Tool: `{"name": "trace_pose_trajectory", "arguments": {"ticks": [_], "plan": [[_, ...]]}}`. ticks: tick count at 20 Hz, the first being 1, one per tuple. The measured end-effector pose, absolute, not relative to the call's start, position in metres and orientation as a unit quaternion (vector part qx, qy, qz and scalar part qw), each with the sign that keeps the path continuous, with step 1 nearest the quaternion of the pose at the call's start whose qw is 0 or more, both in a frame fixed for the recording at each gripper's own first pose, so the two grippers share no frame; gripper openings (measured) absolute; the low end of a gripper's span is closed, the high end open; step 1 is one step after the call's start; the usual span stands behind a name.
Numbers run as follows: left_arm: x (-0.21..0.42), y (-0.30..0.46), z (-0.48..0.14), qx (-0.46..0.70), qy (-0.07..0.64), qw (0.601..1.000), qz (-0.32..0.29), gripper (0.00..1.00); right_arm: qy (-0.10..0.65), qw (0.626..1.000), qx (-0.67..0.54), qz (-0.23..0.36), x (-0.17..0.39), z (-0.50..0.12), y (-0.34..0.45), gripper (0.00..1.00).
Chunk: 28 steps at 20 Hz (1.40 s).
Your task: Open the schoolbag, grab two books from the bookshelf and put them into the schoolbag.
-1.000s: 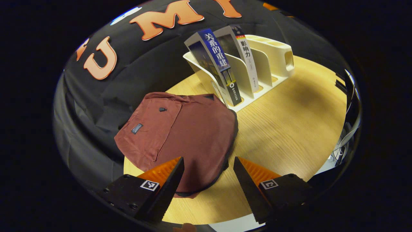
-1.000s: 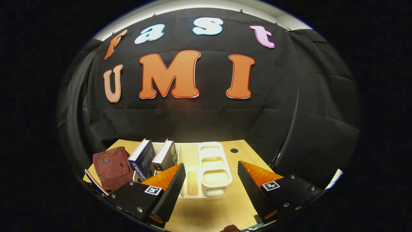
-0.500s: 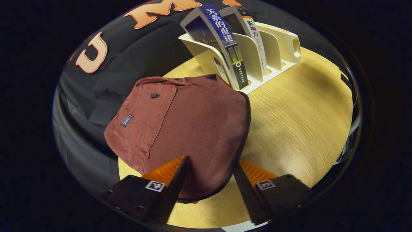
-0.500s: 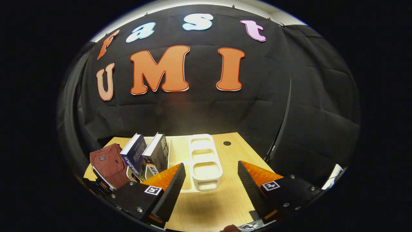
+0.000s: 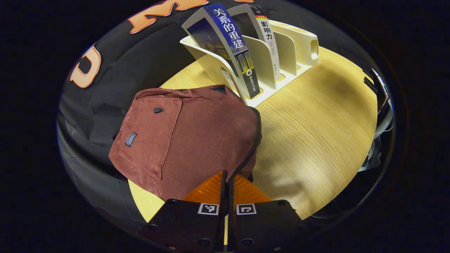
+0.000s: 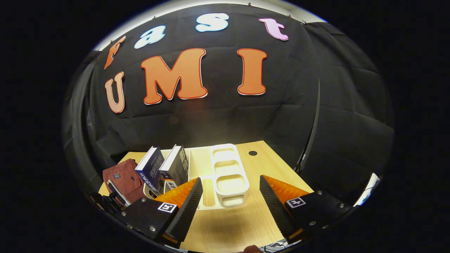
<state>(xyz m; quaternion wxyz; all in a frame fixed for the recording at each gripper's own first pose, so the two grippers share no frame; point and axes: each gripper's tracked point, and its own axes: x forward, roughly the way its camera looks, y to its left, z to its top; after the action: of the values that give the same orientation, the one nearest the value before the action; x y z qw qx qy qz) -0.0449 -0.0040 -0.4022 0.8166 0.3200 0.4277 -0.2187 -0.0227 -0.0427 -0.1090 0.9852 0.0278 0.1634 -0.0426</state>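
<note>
A pale wood-grain bench (image 5: 316, 116) stands against a black cloth wall (image 6: 218, 119). The dark red bag (image 5: 190, 137) lies flat near the bench's edge, its zip closed along the rim. The left tool (image 5: 226, 177) has its fingers pressed together at the bag's near zip edge; whether they pinch the zip pull I cannot tell. Just behind the bag, a cream rack (image 5: 281, 56) holds two books (image 5: 232, 42) leaning in its slots. The right tool (image 6: 231, 196) hangs wide apart above the bench, before the rack (image 6: 228, 172), holding nothing.
</note>
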Motion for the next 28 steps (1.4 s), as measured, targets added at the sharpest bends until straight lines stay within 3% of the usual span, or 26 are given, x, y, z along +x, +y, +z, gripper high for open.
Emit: {"name": "trace_pose_trajectory", "arguments": {"ticks": [5, 9, 17, 24, 28], "plan": [[-0.041, 0.000, -0.370, 0.278, 0.440, 0.818, -0.245, 0.01, 0.176, 0.984, 0.037, 0.014, -0.019, -0.110, -0.012, 0.97], [-0.024, 0.015, -0.316, 0.226, 0.436, 0.830, -0.263, 0.01, 0.174, 0.984, 0.032, 0.001, -0.022, -0.109, 0.005, 0.97], [0.064, 0.054, -0.195, 0.185, 0.324, 0.892, -0.256, 0.01, 0.168, 0.983, 0.054, -0.049, -0.042, -0.098, 0.058, 0.97], [0.091, 0.062, -0.180, 0.150, 0.305, 0.899, -0.275, 0.01, 0.218, 0.974, 0.063, -0.026, -0.036, -0.079, 0.125, 0.97], [0.087, 0.063, -0.186, 0.135, 0.308, 0.899, -0.280, 0.01, 0.286, 0.954, 0.080, 0.035, -0.012, -0.057, 0.171, 0.97]]}}
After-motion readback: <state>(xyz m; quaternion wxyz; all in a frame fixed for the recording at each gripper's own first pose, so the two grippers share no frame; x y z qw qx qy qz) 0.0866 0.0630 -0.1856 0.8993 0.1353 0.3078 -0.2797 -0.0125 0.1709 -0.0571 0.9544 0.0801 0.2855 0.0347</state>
